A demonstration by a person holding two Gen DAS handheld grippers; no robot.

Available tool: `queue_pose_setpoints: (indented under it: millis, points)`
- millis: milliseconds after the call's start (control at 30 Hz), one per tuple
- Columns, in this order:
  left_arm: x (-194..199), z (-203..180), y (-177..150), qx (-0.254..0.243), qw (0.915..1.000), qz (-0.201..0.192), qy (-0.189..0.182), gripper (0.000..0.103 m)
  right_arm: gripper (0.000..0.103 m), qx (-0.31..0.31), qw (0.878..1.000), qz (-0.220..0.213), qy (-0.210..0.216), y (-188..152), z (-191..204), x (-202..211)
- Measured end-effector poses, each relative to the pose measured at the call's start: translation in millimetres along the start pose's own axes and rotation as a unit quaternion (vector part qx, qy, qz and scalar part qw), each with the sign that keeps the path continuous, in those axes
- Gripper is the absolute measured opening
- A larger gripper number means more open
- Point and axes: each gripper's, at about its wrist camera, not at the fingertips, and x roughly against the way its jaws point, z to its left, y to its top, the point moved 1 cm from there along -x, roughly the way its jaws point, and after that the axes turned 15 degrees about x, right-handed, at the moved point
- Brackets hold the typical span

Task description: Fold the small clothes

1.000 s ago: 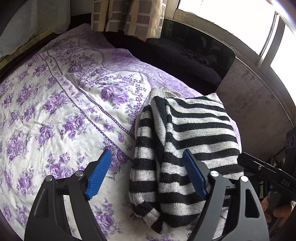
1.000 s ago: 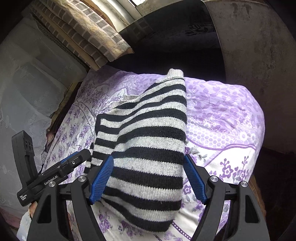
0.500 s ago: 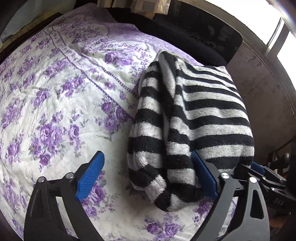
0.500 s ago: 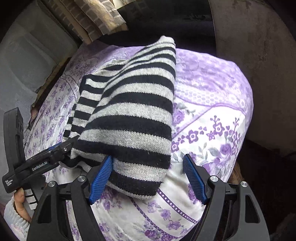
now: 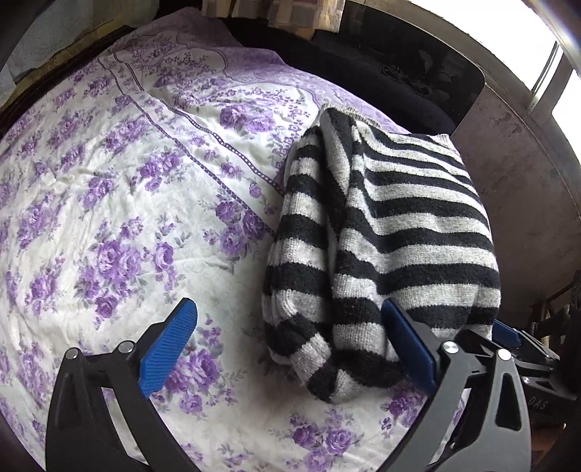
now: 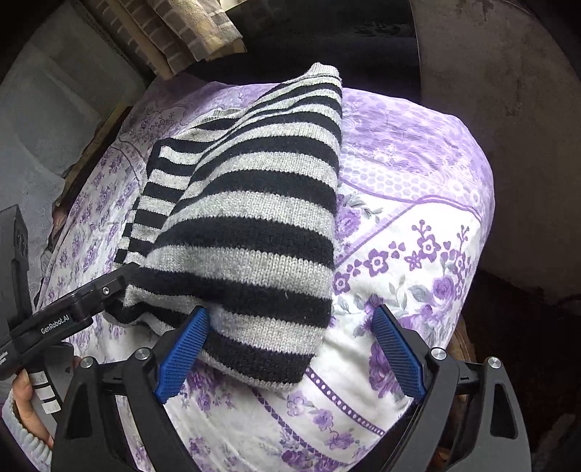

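Observation:
A folded black-and-grey striped sweater point(image 5: 381, 239) lies near the right corner of a bed with a purple floral sheet point(image 5: 109, 203). My left gripper point(image 5: 287, 345) is open, its right pad against the sweater's near end, the left pad over bare sheet. In the right wrist view the sweater point(image 6: 254, 218) lies in front of my right gripper point(image 6: 290, 352), which is open with its left pad touching the sweater's near hem. The left gripper's body point(image 6: 61, 319) shows at the lower left there, held by a hand.
The bed's corner point(image 6: 454, 163) drops off to the right toward a stained grey wall point(image 6: 508, 90). A checked curtain point(image 5: 276, 14) and a bright window point(image 5: 490, 32) are behind the bed. Open sheet lies to the left of the sweater.
Both grippers have moved down and closer to the sweater's near end. Their jaws stay open. The sweater has settled flatter on the sheet.

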Motion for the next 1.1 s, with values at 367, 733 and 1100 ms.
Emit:
queue_pose_setpoints:
  millis: [367, 733, 1100]
  points:
    - [84, -7, -18, -0.018, 0.9974, -0.070, 0.008, 0.098, 0.094, -0.001, 0.999, -0.053, -0.007, -16, 33, 79]
    - [161, -10, -48, -0.031, 0.9913, -0.128, 0.007, 0.098, 0.098, 0.000, 0.991, -0.132, -0.021, -35, 66, 166]
    - [212, -21, -69, -0.049, 0.9860, -0.158, 0.022, 0.098, 0.099, 0.010, 0.984, -0.172, -0.049, -49, 79, 209]
